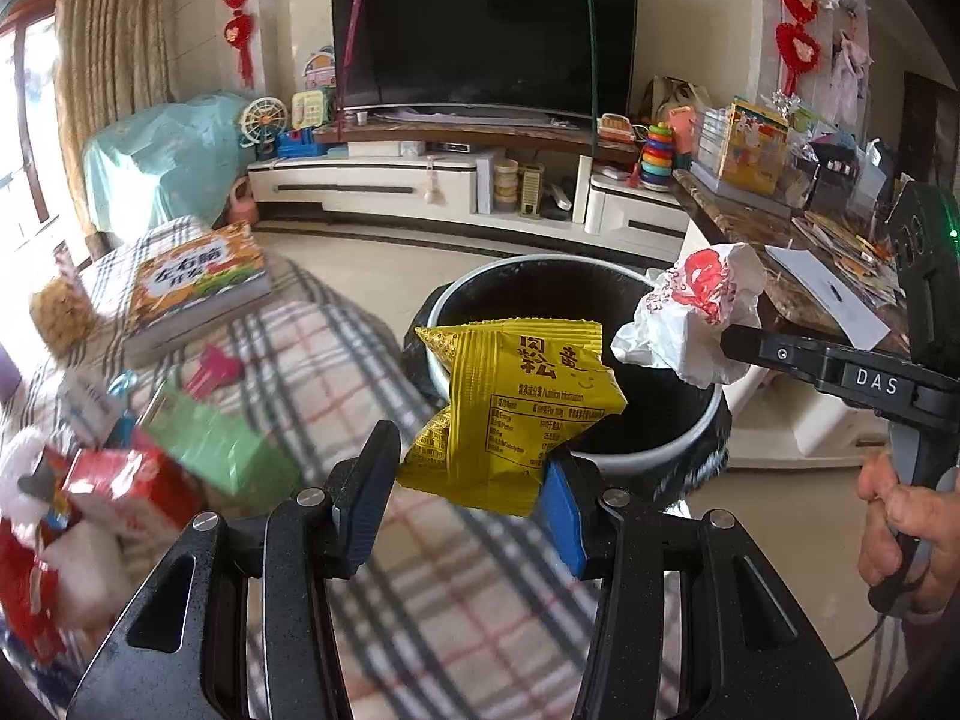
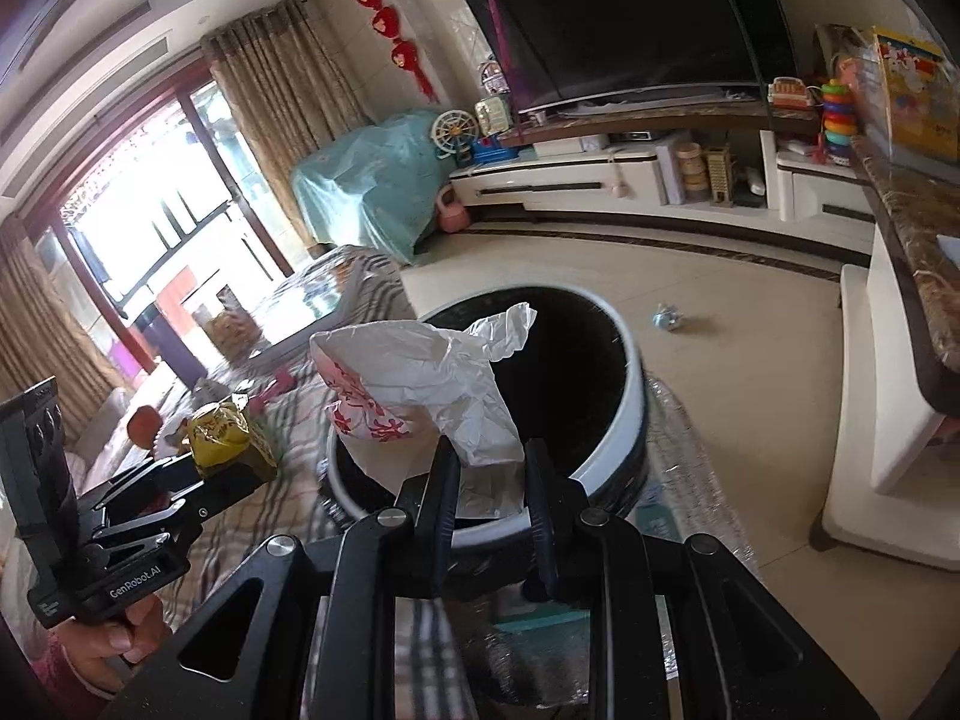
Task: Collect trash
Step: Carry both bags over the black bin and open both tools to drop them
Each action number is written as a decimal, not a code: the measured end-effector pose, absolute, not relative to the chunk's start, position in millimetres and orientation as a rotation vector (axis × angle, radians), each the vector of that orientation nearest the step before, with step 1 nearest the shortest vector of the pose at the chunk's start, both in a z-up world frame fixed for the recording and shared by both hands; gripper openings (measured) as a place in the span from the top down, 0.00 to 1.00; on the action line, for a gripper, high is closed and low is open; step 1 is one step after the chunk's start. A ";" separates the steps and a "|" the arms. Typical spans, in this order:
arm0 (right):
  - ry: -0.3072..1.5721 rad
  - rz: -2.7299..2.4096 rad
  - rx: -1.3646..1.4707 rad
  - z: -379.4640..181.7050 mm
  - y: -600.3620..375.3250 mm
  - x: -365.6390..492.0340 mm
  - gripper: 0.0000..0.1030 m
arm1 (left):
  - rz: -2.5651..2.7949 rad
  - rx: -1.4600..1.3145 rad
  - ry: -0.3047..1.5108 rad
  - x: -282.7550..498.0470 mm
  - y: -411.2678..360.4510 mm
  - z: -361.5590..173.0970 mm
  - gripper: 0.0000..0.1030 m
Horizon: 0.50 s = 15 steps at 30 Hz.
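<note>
A yellow snack packet (image 1: pixel 516 402) hangs between the blue pads of my left gripper (image 1: pixel 474 474), which is shut on its lower edge. It is held in front of the near rim of a round black trash bin with a white rim (image 1: pixel 648 456). In the left wrist view my right gripper (image 1: pixel 729 342) reaches in from the right. It is shut on a crumpled white wrapper with red print (image 1: pixel 696 312) over the bin's right edge. The right wrist view shows that wrapper (image 2: pixel 432 384) pinched in my right gripper (image 2: pixel 489 474) above the bin (image 2: pixel 636 402). The left gripper (image 2: pixel 240 462) with the packet (image 2: pixel 228 432) is at the left.
A plaid-covered table (image 1: pixel 336 372) on the left holds a book (image 1: pixel 198 282), a green box (image 1: pixel 222 444) and a red carton (image 1: pixel 126 486). A marble counter (image 1: pixel 756 234) with papers stands at the right. A small crumpled scrap (image 2: pixel 669 318) lies on the tile floor past the bin.
</note>
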State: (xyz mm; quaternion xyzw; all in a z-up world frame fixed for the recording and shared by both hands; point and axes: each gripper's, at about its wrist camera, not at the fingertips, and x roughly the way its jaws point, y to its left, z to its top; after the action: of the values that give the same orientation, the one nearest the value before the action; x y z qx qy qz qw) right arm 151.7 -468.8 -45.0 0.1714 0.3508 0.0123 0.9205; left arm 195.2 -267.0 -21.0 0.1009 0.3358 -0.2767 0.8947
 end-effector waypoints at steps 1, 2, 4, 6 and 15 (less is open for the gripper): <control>0.725 0.022 0.349 -44.8 -470.7 153.8 0.79 | -0.578 0.212 0.699 196.6 -270.3 -20.9 0.56; 0.729 0.018 0.345 -44.7 -472.3 155.9 0.79 | -0.583 0.216 0.700 198.5 -274.1 -20.7 0.56; 0.735 0.014 0.336 -44.4 -474.9 158.9 0.79 | -0.586 0.229 0.699 202.5 -282.7 -20.2 0.56; 0.740 0.011 0.328 -44.4 -477.0 163.1 0.79 | -0.590 0.244 0.699 207.3 -291.1 -20.1 0.56; 0.763 0.006 0.314 -48.4 -484.6 179.0 0.79 | -0.600 0.269 0.732 223.2 -310.9 -25.9 0.55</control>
State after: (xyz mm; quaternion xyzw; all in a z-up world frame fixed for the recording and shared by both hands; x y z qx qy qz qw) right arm 179.0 -484.6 -48.4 0.1524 0.3706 0.0028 0.9162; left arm 223.2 -310.9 -25.9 0.1293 0.3515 -0.2881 0.8813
